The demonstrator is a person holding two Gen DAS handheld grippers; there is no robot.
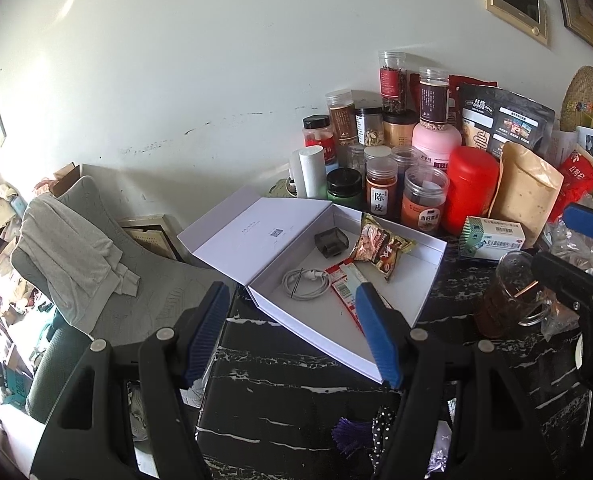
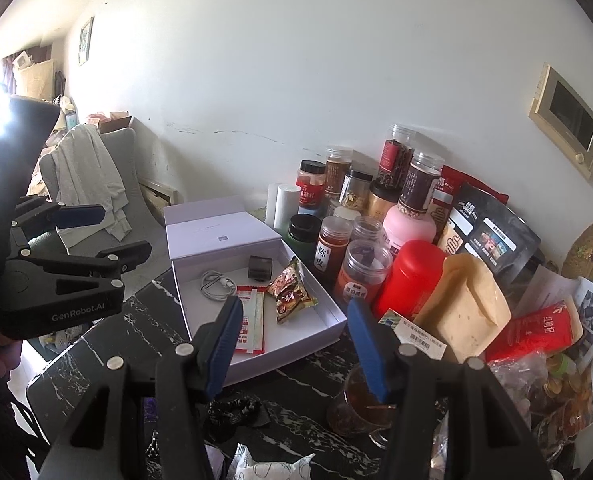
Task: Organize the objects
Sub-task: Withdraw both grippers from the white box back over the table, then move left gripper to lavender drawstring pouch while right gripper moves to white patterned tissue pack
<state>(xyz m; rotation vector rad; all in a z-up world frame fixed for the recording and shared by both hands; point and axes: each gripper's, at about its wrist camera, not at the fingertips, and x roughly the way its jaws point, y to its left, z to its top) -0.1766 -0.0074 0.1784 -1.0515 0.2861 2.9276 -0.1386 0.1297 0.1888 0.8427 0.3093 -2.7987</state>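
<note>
- The white box (image 1: 396,312) lies open on the black marble table (image 1: 280,380), and its lid (image 1: 252,232) stands up at the far left side of the box.
- Inside the box, a coiled white cable (image 1: 306,280) lies near the lid hinge, and a small dark case (image 1: 331,239) sits behind the cable, close to the back wall.
- A snack packet (image 1: 380,248) lies to the right of the dark case, and a red and white sachet (image 1: 346,284) lies in front of the packet, near the front wall of the box.
- The left gripper (image 1: 292,332) hangs over the front left corner of the box; its jaws stand apart and nothing is between them.
- The right gripper (image 2: 296,344) hangs over the front right corner of the box, also with jaws apart and empty.
- A glass mug (image 2: 360,404) with dark liquid stands on the table just to the right of the box front, below the right gripper.
- Behind the box, many jars (image 1: 380,190) and a red canister (image 1: 470,194) stand crowded against the wall.
- A small medicine carton (image 1: 492,238) lies just right of the box.
</note>
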